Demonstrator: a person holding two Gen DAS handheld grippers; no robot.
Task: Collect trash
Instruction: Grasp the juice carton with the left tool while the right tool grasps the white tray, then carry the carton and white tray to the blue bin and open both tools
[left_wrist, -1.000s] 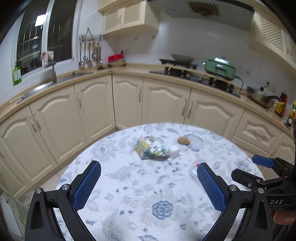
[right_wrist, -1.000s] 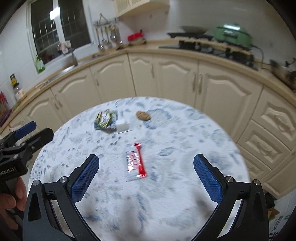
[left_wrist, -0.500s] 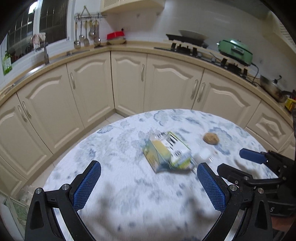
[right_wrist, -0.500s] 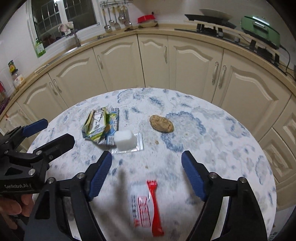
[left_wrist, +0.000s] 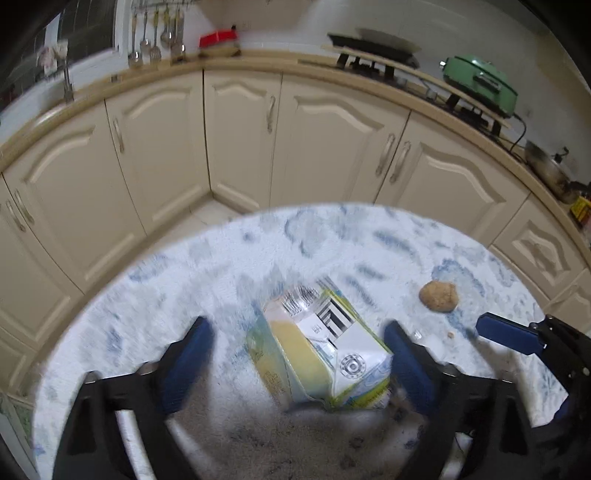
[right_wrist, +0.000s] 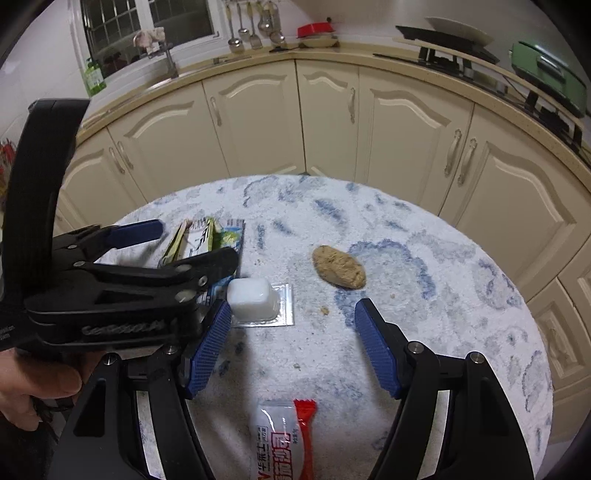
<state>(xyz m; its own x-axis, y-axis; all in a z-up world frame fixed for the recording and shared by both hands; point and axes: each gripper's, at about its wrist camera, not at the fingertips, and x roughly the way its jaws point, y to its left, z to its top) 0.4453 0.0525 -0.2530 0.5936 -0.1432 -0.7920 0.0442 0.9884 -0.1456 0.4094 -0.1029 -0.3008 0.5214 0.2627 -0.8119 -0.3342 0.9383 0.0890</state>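
Note:
A flattened yellow-green carton (left_wrist: 319, 352) lies on the round table, between the open fingers of my left gripper (left_wrist: 301, 365), which straddles it without closing. It also shows in the right wrist view (right_wrist: 195, 240) behind the left gripper (right_wrist: 155, 251). My right gripper (right_wrist: 293, 339) is open and empty above the table. A white plastic cup (right_wrist: 253, 299) on a clear lid sits by its left fingertip. A red-and-white wrapper (right_wrist: 284, 439) lies below it. A brown cookie (right_wrist: 338, 266) lies beyond; it also shows in the left wrist view (left_wrist: 439, 295).
The round table (right_wrist: 443, 314) has a blue-floral white cloth. Small crumbs (right_wrist: 324, 310) lie near the cookie. Cream kitchen cabinets (left_wrist: 240, 140) curve behind the table, with a counter, hob and green appliance (left_wrist: 480, 83) on top.
Both grippers have moved forward and down toward the table. My left gripper now straddles the carton and its fingers have narrowed. My right gripper has narrowed and come near the white cup.

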